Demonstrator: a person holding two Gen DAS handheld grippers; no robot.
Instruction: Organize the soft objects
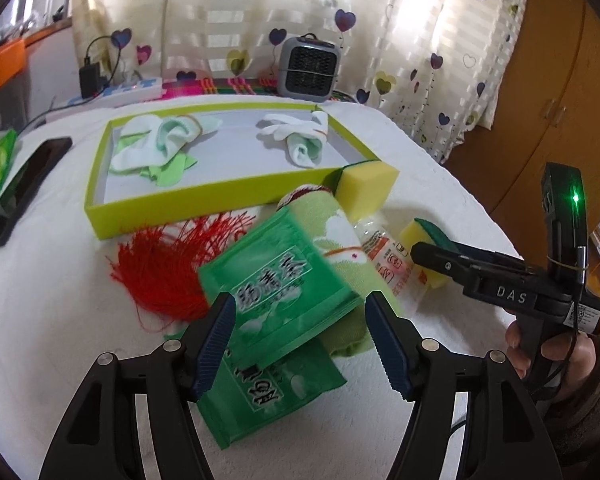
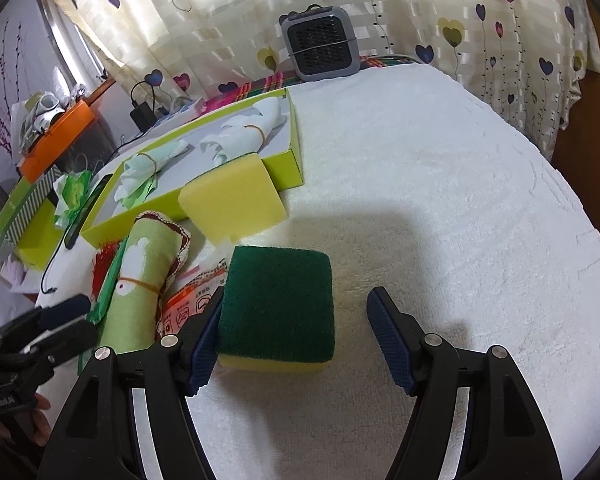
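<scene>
Both grippers (image 1: 300, 340) (image 2: 296, 336) wide, empty; rolled green towel (image 2: 140, 280) long axis toward tray (image 2: 296, 160).

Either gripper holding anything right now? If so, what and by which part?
Nothing is held. The left gripper is open over the green packets. The right gripper is open around the sponge, which lies on the white cloth.

We look across a surface spread with white towelling (image 2: 440, 200) toward a cream striped curtain (image 1: 300, 12) printed with hearts, daylight glowing through it. A small grey heater (image 1: 309, 68) stands before the curtain; a brown wooden cabinet (image 1: 548, 112) fills the right edge.
</scene>
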